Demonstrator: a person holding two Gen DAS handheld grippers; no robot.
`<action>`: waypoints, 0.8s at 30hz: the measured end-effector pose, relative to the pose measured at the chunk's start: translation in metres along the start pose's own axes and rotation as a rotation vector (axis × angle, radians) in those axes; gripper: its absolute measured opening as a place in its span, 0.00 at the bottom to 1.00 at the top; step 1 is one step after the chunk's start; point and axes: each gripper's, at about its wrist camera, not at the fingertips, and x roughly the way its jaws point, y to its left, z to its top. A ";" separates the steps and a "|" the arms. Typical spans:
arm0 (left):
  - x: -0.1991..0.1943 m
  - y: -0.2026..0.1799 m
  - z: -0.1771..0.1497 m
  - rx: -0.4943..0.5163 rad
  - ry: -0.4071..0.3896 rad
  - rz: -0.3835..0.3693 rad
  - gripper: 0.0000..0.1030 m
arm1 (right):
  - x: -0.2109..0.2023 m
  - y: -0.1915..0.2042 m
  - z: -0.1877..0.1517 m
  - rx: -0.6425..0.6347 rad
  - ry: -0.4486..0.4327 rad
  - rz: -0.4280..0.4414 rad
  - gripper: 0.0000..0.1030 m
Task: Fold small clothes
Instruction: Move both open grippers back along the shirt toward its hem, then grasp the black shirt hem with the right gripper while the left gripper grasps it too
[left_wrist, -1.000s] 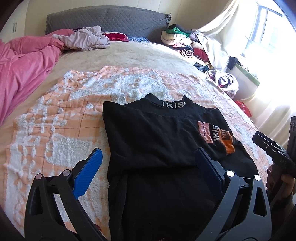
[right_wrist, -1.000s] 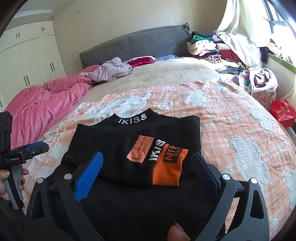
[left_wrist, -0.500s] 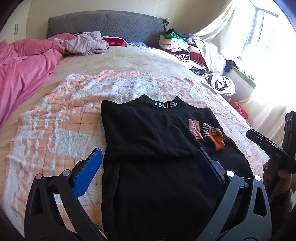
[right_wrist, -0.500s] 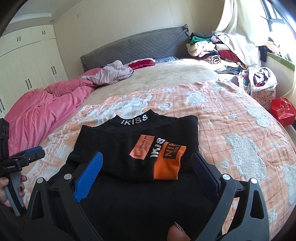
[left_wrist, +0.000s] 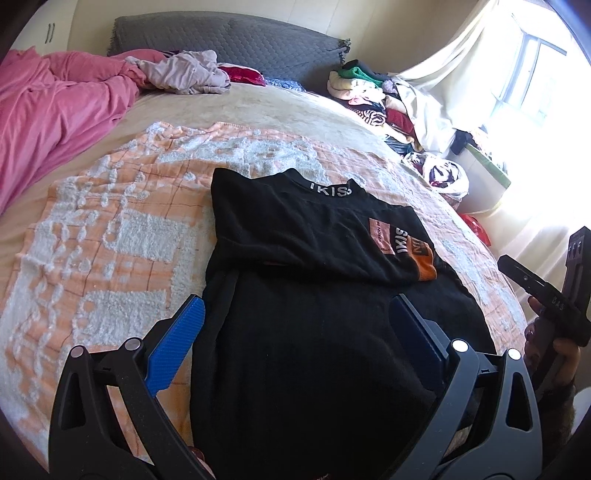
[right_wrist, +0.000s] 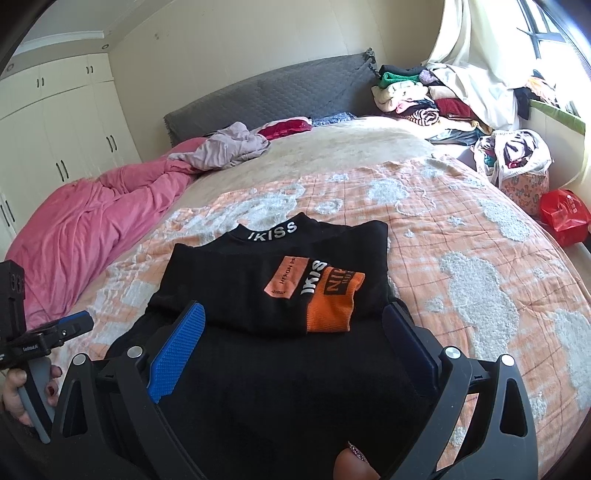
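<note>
A black top (left_wrist: 306, 295) (right_wrist: 280, 332) with an "IKISS" collar lies flat on the orange-and-white blanket (left_wrist: 110, 236) (right_wrist: 461, 236). Both sleeves are folded across its chest, and an orange cuff (left_wrist: 424, 264) (right_wrist: 332, 299) shows on top. My left gripper (left_wrist: 295, 325) is open and empty above the lower body of the top. My right gripper (right_wrist: 295, 328) is open and empty above the same part, from the right side. Each gripper also shows at the edge of the other's view: the right (left_wrist: 543, 295), the left (right_wrist: 55, 332).
A pink duvet (left_wrist: 55, 107) lies along the left side of the bed. A crumpled lilac garment (left_wrist: 184, 74) and a red one (left_wrist: 243, 74) lie near the grey headboard (left_wrist: 229, 40). A pile of clothes (right_wrist: 424, 96) sits at the far right corner. Bags (right_wrist: 517, 158) stand beside the bed.
Both grippers have drawn back toward the near edge of the bed and risen a little. The top lies as before. Both stay open.
</note>
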 end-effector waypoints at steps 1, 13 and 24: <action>-0.001 0.000 -0.002 -0.001 0.000 0.004 0.91 | -0.001 0.001 -0.002 -0.008 0.006 -0.003 0.93; -0.015 0.016 -0.029 -0.014 0.026 0.076 0.91 | -0.019 -0.011 -0.025 -0.019 0.042 -0.057 0.93; -0.022 0.030 -0.048 -0.028 0.060 0.114 0.91 | -0.027 -0.022 -0.041 -0.017 0.085 -0.093 0.93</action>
